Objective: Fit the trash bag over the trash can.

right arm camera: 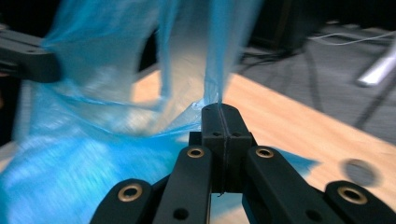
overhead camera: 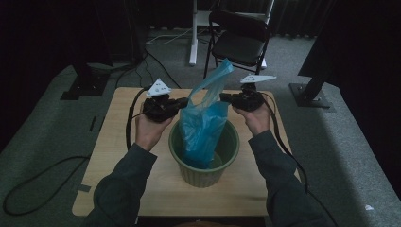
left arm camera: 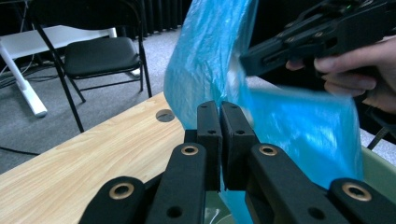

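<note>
A blue plastic bag [overhead camera: 203, 123] stands up out of a green round bin [overhead camera: 229, 163] on the wooden table [overhead camera: 123, 156], and one corner of the bag rises high above the bin. My left gripper [overhead camera: 184, 101] is at the bag's left edge, its jaws [left arm camera: 219, 108] pressed together on the film. On the opposite side my right gripper [overhead camera: 224, 98] is shut on the bag's edge, and the thin film [right arm camera: 219, 70] comes up from between its fingertips [right arm camera: 219, 108]. Both grippers hold the bag's mouth above the bin's rim. The bag hides the inside of the bin.
A black folding chair [overhead camera: 241, 40] and a white table leg [overhead camera: 193, 33] stand behind the table on the grey carpet. Black stand bases [overhead camera: 85, 85] [overhead camera: 312, 94] sit at both far corners. Cables trail off the table's left side [overhead camera: 127, 123].
</note>
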The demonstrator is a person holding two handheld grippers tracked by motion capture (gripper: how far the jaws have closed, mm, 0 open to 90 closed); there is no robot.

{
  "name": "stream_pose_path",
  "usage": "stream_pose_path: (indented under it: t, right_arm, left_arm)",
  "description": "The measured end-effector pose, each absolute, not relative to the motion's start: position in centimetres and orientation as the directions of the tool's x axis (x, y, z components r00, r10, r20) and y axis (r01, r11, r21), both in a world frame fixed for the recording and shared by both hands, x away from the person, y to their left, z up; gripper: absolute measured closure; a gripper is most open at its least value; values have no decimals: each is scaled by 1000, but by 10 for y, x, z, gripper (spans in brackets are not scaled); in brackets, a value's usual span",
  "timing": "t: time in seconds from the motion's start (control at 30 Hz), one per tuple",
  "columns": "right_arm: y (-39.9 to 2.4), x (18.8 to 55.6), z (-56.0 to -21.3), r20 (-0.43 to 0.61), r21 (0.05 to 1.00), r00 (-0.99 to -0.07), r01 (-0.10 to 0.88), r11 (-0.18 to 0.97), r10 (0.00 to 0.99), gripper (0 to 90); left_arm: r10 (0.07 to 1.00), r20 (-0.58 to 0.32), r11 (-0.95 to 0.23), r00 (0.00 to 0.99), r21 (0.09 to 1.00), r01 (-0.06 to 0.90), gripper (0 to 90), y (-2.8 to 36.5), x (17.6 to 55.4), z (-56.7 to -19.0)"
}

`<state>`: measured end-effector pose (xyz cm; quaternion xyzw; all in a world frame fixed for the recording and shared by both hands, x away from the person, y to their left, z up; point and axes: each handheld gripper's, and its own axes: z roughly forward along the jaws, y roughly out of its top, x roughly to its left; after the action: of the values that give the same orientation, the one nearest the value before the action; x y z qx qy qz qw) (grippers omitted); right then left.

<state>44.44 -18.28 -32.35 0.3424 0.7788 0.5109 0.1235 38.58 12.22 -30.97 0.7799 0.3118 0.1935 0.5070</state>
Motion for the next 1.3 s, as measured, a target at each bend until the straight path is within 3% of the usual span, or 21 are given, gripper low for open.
stream_pose_path:
  t: [0.3, 0.77, 1.3]
  right_arm:
    - [-210, 439, -314, 56, 885, -643, 387, 260, 764, 900]
    - [-225, 440, -317, -12, 867, -580, 400, 298, 815, 900]
    - [-228, 441, -336, 10, 834, -615, 440, 333, 789, 900]
  left_arm:
    - [718, -21, -307, 696, 888, 343, 867, 139, 392, -327]
    - [771, -66, -289, 634, 851, 439, 870, 160, 412, -353]
    - [761, -90, -299, 643, 830, 471, 863, 159, 415, -364]
